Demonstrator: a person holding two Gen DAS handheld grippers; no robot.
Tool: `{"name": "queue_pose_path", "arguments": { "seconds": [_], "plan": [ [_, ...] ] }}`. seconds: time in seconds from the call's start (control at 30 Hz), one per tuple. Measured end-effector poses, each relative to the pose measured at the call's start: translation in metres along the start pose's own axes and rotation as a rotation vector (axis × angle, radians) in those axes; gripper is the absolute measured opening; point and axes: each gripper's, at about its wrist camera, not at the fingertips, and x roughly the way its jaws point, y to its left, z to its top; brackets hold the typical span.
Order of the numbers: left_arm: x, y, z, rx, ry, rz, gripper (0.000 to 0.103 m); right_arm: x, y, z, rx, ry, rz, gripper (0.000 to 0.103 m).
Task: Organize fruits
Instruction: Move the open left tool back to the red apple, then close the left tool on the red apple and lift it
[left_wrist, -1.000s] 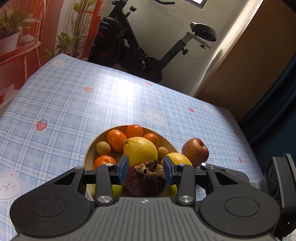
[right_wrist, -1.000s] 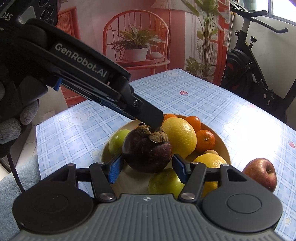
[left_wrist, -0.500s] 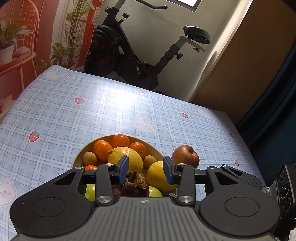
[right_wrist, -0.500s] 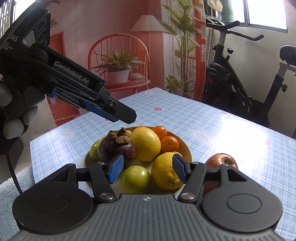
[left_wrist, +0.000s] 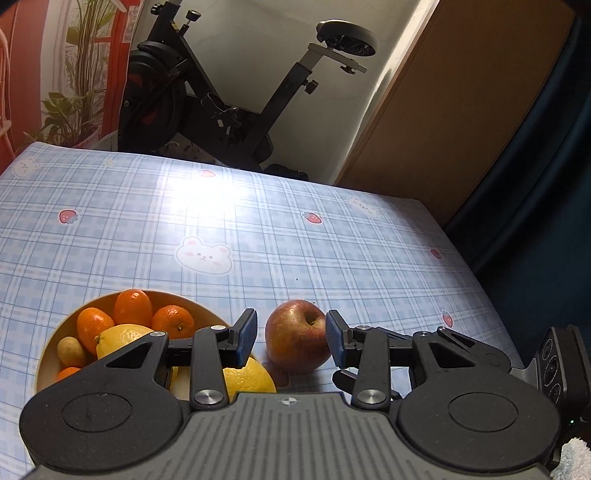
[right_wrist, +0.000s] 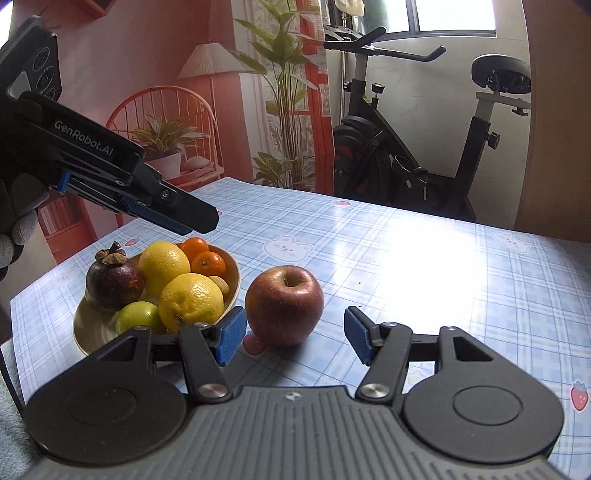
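Observation:
A red apple (left_wrist: 297, 339) (right_wrist: 284, 304) lies on the checked tablecloth just right of a tan bowl (right_wrist: 234, 273) (left_wrist: 48, 354). The bowl holds lemons (right_wrist: 192, 301), small oranges (left_wrist: 133, 306), a green fruit (right_wrist: 138, 317) and a dark purple mangosteen (right_wrist: 114, 280) at its left edge. My right gripper (right_wrist: 295, 339) is open and low, with the apple just ahead of its fingertips, nearer the left one. My left gripper (right_wrist: 192, 221) (left_wrist: 291, 339) hovers open above the bowl with nothing in it; in its own view the apple shows beyond its jaws.
The blue checked table (left_wrist: 332, 240) stretches away behind the fruit. An exercise bike (right_wrist: 406, 166) stands past its far edge, and a brown wooden panel (left_wrist: 461, 110) lies to the right. A gloved hand (right_wrist: 14, 229) holds the left gripper.
The mangosteen that sat between my left jaws now rests in the bowl, and that gripper has drawn back above it. My right gripper swung from the bowl over to the apple.

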Motion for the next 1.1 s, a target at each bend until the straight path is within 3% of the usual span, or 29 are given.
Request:
{"name": "queue_pose_path", "arguments": {
  "seconds": [0.3, 0.43, 0.5, 0.67, 1.1],
  "plan": [
    [0.040, -0.005, 0.007, -0.013, 0.063, -0.017, 0.044, 0.027, 0.003, -0.004, -0.044, 0.018, 0.058, 0.062],
    [0.045, -0.010, 0.008, -0.003, 0.070, -0.033, 0.045, 0.034, 0.004, -0.003, -0.070, 0.018, 0.060, 0.062],
    [0.049, -0.010, 0.010, 0.003, 0.067, -0.037, 0.051, 0.039, 0.003, -0.002, -0.067, 0.026, 0.060, 0.062],
    [0.058, -0.012, 0.010, 0.017, 0.083, -0.004, 0.051, 0.043, -0.003, -0.005, -0.035, 0.032, 0.072, 0.062],
    [0.065, -0.012, 0.010, 0.024, 0.105, -0.001, 0.054, 0.057, -0.002, -0.002, -0.046, 0.058, 0.079, 0.062]
  ]
}}
